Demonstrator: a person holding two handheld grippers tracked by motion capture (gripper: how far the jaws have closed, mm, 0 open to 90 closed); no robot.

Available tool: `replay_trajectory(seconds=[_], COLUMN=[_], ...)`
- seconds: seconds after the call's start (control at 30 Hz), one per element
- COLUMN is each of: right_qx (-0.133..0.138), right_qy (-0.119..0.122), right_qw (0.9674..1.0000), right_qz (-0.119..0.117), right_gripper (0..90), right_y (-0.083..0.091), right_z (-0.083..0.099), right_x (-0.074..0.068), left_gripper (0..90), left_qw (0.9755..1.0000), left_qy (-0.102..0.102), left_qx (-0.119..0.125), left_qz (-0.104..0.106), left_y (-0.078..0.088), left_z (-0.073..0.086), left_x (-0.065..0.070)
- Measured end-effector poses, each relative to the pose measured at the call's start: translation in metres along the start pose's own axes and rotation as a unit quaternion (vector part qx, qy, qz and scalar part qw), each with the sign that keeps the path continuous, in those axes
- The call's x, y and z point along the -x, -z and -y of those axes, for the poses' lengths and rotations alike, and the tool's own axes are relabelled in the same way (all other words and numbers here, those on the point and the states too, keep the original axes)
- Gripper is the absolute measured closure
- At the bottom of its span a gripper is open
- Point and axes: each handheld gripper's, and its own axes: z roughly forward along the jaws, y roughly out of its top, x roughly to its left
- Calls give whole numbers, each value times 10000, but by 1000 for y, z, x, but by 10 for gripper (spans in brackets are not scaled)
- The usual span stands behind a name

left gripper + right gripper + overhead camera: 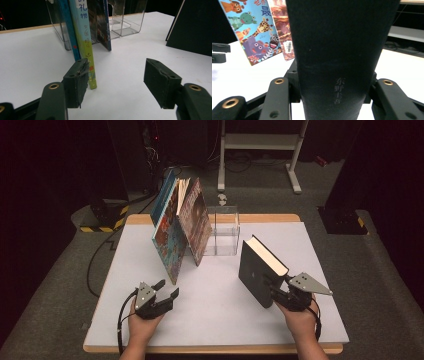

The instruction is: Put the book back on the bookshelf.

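The right gripper (276, 290) sits at the near right of the table (220, 320), its hand (300, 320) coming in from the bottom edge with the wrist roughly level and the jaws pointing forward and a little left; in the right gripper view the two jaws stand either side of the spine of the black book (257, 270), their pads against its covers, so the gripper is clamped on that book; the book stands upright on its lower edge on the table, right of centre, its pale page edge turned up and to the right.

The left gripper (167, 292) rests low at the near left, its hand (142, 325) also entering from below, jaws aimed forward and right toward the leaning books; its jaws stand apart with nothing between them, and in the left gripper view bare table shows in the gap.

Counted: two grippers; one black book in the grip; three picture books (177, 227) leaning together at the far left of the table, the nearest with a cartoon-animal cover; one clear acrylic holder (222, 232) just right of them, well apart from the black book.
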Motion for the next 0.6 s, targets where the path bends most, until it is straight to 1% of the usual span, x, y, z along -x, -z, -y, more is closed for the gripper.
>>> replay_trajectory(seconds=[0.13,0.2,0.3,0.37,0.43,0.6], right_qx=[-57,-117,-184,-173,-180,-274], right_qy=[-70,-156,-98,-64,-39,72], right_qw=[9999,9998,9998,9998,9998,9996], right_qz=[-65,-32,57,56,-5,-16], right_gripper=[478,458,466,454,496,517], right_y=[-1,-4,-7,-9,-11,-12], right_z=[-1,-3,-9,-12,-14,-17], right_x=[1,2,0,0,0,3], left_gripper=[365,364,364,364,364,364], left_qw=[10000,10000,10000,10000,10000,9999], left_qy=[17,14,30,33,55,98], left_qx=[8,7,4,14,29,33], left_qz=[5,2,0,-3,-6,-2], left_y=[0,0,1,1,1,1], left_z=[0,0,1,1,1,1], left_x=[-1,-1,-2,-2,-3,-4])
